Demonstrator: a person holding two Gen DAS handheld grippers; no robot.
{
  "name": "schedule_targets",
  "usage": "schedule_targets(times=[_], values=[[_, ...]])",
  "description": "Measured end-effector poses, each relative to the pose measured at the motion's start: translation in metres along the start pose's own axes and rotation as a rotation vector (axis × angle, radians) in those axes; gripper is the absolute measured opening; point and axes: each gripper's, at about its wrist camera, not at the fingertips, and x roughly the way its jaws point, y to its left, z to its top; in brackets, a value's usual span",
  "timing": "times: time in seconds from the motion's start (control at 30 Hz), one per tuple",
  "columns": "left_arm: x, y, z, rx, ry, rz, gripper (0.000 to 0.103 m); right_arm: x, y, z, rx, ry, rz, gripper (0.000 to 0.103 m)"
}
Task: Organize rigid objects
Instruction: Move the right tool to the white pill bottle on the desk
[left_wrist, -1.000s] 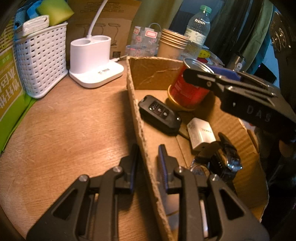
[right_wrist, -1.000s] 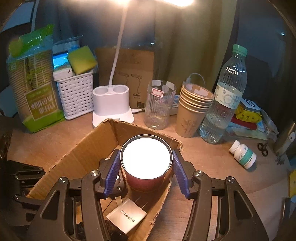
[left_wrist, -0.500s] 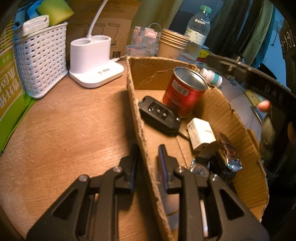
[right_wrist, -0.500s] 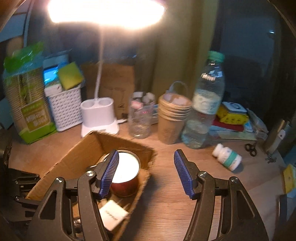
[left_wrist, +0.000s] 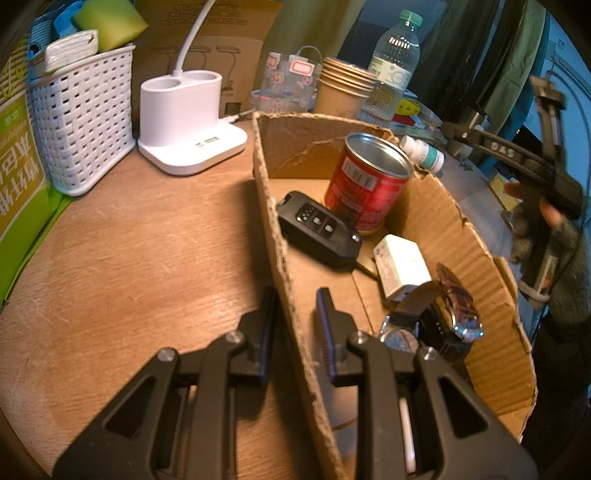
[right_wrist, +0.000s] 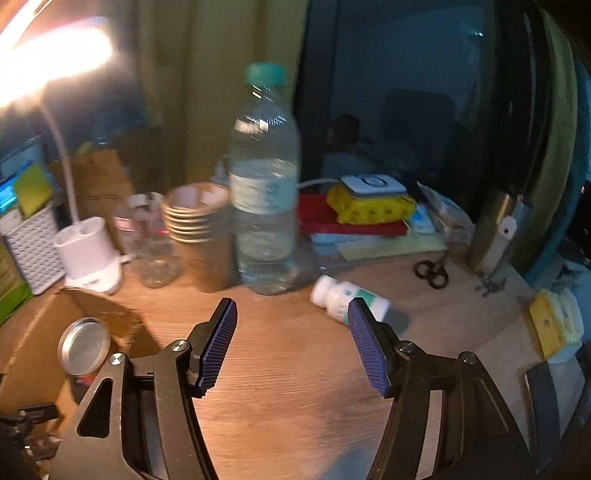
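Left tool (left_wrist: 293, 314) straddles the near wall of the cardboard box (left_wrist: 476, 258), one finger outside and one inside, clamped on that wall. Its camera looks into the box: a red can (left_wrist: 369, 184) stands upright at the far end with its silver top up, a black car key (left_wrist: 317, 229) lies flat with its long axis running from far left to near right, a white charger (left_wrist: 402, 266) lies just beside the key, and a wristwatch (left_wrist: 443, 317) sits nearest the tool. Beyond the far rim a white pill bottle (left_wrist: 424, 153) lies on its side on the desk (left_wrist: 129, 240). A white basket (left_wrist: 81, 122), a white lamp base (left_wrist: 188, 125), paper cups (left_wrist: 343, 92) and a water bottle (left_wrist: 393, 62) stand behind. At the right edge a hand holds the right tool, seen from the side only.

Right tool (right_wrist: 291, 339), in its own blurred view, hangs over bare desk (right_wrist: 288, 398) with its blue pads (right_wrist: 218, 343) well apart and nothing between them. This camera shows what the left one hardly does: the pill bottle (right_wrist: 340, 295) lies just beyond the right pad, cap toward the left and long axis running left to right, near the water bottle (right_wrist: 264, 184). Scissors (right_wrist: 430, 273) and a yellow sponge (right_wrist: 554, 321) lie farther right. Of the box only the can top (right_wrist: 85, 345) shows, low left.
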Motion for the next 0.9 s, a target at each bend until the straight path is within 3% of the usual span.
schedule_targets(times=[0.23,0.9], values=[[0.000,0.000,0.000,0.000,0.000,0.000,0.023,0.041,-0.016,-0.003,-0.022,0.072,-0.046,0.078],[0.000,0.000,0.000,0.000,0.000,0.000,0.023,0.099,-0.038,0.002,-0.110,0.122,-0.088,0.079]])
